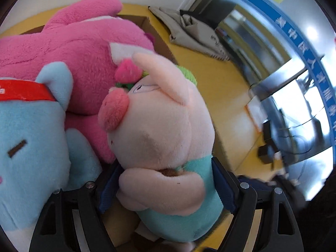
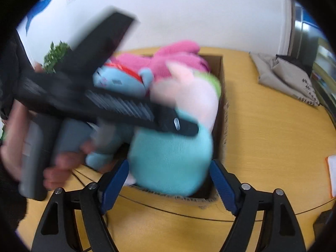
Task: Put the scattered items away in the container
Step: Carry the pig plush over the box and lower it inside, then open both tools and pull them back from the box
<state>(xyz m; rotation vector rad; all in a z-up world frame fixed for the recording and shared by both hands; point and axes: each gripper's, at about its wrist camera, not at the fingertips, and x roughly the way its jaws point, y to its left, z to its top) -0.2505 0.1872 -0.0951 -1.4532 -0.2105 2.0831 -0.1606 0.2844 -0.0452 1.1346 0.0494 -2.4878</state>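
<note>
My left gripper is shut on a pale pink pig plush with a teal shirt, gripping it at the neck and arm. The pig hangs over the cardboard box, beside a big pink plush and a light blue plush with a red band, both lying in the box. In the right wrist view the pig and the blurred left gripper body cross in front of the box. My right gripper is open and empty, just short of the box's near edge.
The box stands on a yellow wooden table. A folded beige cloth lies at the table's far right. A green plant stands at the back left. Glass walls with a blue band lie beyond the table.
</note>
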